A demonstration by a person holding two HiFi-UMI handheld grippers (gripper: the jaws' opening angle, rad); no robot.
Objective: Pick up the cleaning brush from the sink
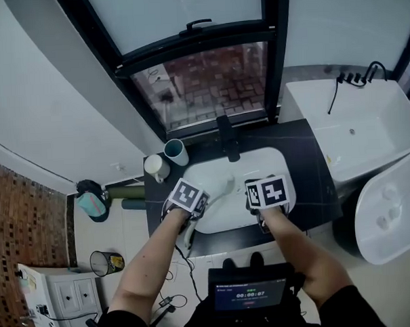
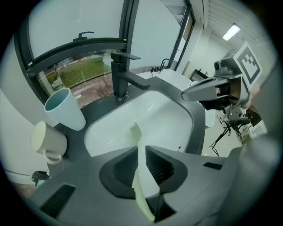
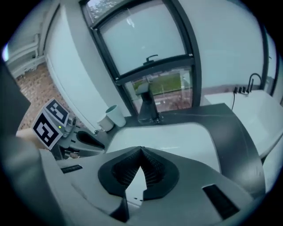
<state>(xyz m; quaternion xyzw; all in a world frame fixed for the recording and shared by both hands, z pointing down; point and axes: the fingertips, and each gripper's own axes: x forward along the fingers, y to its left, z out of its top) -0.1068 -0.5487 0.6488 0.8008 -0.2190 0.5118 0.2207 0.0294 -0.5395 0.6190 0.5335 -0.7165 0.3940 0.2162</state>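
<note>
The cleaning brush [image 2: 138,167] is a pale green, thin handle. It runs up between the jaws of my left gripper [image 2: 141,150], and its tip [image 1: 223,186] reaches over the white sink [image 1: 263,164]. The left jaws stand slightly apart, with a sliver of white showing beside the handle, so it lies between them unpressed. My right gripper [image 3: 141,149] hangs over the sink's right side with its jaw tips together and nothing between them. It also appears in the left gripper view [image 2: 185,94]. Both marker cubes hover over the sink's near rim.
A black faucet [image 1: 227,137] stands behind the sink on the dark counter [image 1: 308,189]. A teal cup [image 1: 176,152] and a cream cup [image 1: 156,167] sit at the counter's back left. A white bathtub [image 1: 366,129] lies to the right, and a bin [image 1: 104,262] is on the floor at left.
</note>
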